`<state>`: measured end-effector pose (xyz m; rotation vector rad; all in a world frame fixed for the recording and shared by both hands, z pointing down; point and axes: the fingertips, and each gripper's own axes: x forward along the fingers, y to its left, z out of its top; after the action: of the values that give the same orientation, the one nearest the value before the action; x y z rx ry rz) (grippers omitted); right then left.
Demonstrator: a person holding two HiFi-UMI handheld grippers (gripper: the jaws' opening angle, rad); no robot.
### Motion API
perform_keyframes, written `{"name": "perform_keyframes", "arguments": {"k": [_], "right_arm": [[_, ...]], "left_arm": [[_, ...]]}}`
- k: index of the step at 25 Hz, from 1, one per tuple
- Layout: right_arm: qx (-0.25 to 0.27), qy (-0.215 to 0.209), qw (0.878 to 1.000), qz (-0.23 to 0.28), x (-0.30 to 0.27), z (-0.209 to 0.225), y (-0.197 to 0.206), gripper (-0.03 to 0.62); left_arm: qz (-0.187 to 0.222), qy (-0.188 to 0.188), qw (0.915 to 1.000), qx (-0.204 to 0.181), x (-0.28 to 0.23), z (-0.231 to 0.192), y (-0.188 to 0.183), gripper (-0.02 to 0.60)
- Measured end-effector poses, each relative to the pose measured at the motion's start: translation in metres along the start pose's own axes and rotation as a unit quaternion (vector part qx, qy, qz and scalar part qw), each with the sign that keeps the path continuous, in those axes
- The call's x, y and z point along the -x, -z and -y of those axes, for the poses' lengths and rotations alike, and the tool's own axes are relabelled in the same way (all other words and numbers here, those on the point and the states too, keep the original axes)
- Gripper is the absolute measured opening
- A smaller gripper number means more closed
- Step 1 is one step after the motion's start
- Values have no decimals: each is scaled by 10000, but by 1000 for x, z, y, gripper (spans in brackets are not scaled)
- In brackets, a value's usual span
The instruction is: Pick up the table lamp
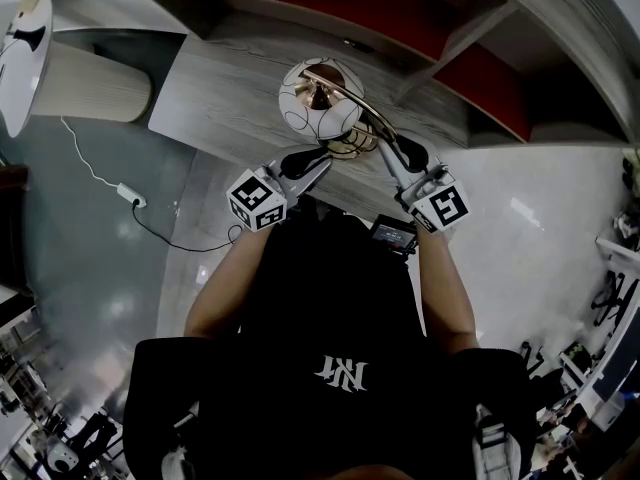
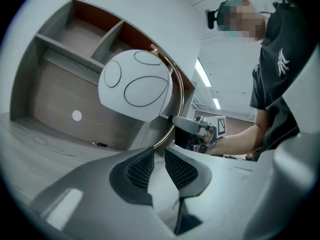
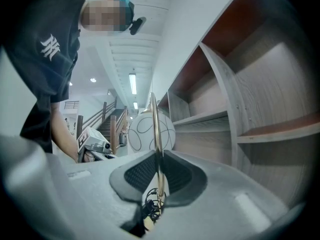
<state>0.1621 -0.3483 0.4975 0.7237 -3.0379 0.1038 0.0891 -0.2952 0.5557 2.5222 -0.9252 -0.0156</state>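
The table lamp has a white globe shade (image 1: pixel 318 98) with thin black ovals and a gold hoop (image 1: pixel 358 96) arching round it. It is held above the wooden shelf top. My right gripper (image 1: pixel 390 148) is shut on the gold hoop (image 3: pixel 155 129), which runs upright between its pads (image 3: pixel 177 171); the globe (image 3: pixel 142 131) shows just beyond. My left gripper (image 1: pixel 318 160) sits below the globe (image 2: pixel 136 84) with its jaws apart and nothing between the pads (image 2: pixel 140 169). The hoop (image 2: pixel 178 106) curves down just past the left gripper's tips (image 2: pixel 159 151).
A grey wood shelf unit (image 1: pixel 330 28) with red back panels stands behind the lamp, its compartments bare. A white cable with a switch (image 1: pixel 130 196) lies on the floor at left. A beige cylinder (image 1: pixel 95 80) stands at the far left. A black cord bundle (image 3: pixel 149 208) hangs under the right jaws.
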Motion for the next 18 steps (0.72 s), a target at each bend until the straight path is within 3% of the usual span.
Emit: {"name": "perform_keyframes", "arguments": {"k": [6,11,15,18], "right_arm": [[-33,-33,10000,-27,-1,1,0,43],[-68,-51,9999,-69,0,2,3,43],[-117,-102,9998,-102,0,0,3,44],[-182,-102,9997,-105,1,-1,2,46]], "left_arm": [[52,-137,9997,-191,9,-36,0,84],[4,-145,9988,-471,42,-36,-6,106],[285,-184,9938,-1056,80,-21,-74,107],[380,201,9855,-1639,88,-3,-145,111]]}}
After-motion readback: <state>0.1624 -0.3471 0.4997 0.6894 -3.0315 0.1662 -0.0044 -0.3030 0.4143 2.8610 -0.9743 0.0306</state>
